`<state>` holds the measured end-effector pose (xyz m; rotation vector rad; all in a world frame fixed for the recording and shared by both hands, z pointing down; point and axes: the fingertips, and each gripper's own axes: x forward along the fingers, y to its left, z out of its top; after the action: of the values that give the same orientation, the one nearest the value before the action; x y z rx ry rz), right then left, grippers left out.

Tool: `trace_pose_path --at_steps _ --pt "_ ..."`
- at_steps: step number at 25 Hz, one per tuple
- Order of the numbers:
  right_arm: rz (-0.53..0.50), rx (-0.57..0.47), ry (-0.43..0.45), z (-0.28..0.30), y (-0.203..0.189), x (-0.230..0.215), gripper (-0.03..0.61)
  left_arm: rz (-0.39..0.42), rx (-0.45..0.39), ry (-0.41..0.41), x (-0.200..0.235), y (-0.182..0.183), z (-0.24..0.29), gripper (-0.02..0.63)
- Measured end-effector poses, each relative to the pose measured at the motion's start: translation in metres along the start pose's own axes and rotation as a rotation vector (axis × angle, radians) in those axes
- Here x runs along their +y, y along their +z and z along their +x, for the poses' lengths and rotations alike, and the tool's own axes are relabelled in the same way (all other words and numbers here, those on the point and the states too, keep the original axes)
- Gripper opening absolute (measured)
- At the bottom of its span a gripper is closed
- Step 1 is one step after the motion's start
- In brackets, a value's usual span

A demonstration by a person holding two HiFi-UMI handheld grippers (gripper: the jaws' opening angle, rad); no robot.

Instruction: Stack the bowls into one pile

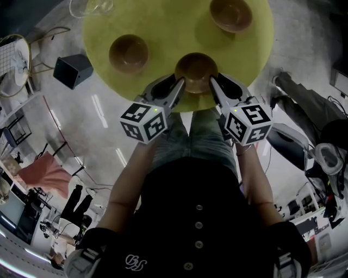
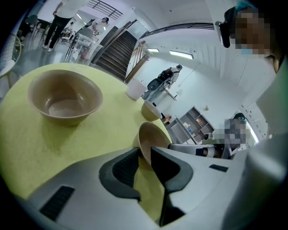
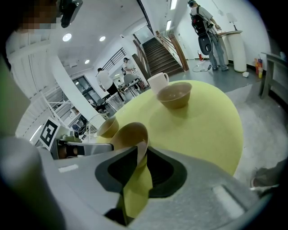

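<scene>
Bowl [image 1: 196, 66] rim clamped by left gripper [image 1: 181, 84] and right gripper [image 1: 212, 81] jaws; left bowl [image 1: 129, 51], far bowl [image 1: 231, 13] apart.

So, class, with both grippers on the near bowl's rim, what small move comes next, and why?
Probably lift the near bowl straight up off the yellow table: left gripper and right gripper each pinch its rim, and the left bowl and far bowl wait unstacked.

Smooth matt bowl [image 1: 196, 66] (matt table [image 1: 163, 27] too)

Office lobby, shown by staircase [image 2: 113, 48] and shelves [image 2: 191, 126]
</scene>
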<state>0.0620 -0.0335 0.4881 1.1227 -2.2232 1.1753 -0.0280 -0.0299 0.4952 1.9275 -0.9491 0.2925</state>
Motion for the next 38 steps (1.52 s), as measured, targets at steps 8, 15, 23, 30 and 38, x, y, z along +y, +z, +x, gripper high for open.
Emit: trace_pose_path --at_steps 8,15,23,30,38 --pt "0.006 -0.002 -0.002 -0.008 0.004 0.003 0.064 0.007 -0.005 0.001 -0.007 0.011 -0.003 0.08" --pt "-0.029 -0.038 -0.008 -0.02 0.032 -0.001 0.064 0.049 -0.002 -0.023 -0.023 0.03 0.003 0.08" --pt "-0.032 -0.095 -0.026 -0.031 0.072 -0.015 0.064 0.093 -0.027 -0.059 -0.043 0.067 0.019 0.08" --pt "-0.045 -0.135 -0.044 -0.035 0.108 -0.033 0.064 0.146 -0.04 -0.083 -0.056 0.097 0.039 0.08" --pt "-0.055 -0.156 -0.051 -0.026 0.148 -0.051 0.064 0.185 -0.077 -0.076 -0.058 0.141 0.063 0.08"
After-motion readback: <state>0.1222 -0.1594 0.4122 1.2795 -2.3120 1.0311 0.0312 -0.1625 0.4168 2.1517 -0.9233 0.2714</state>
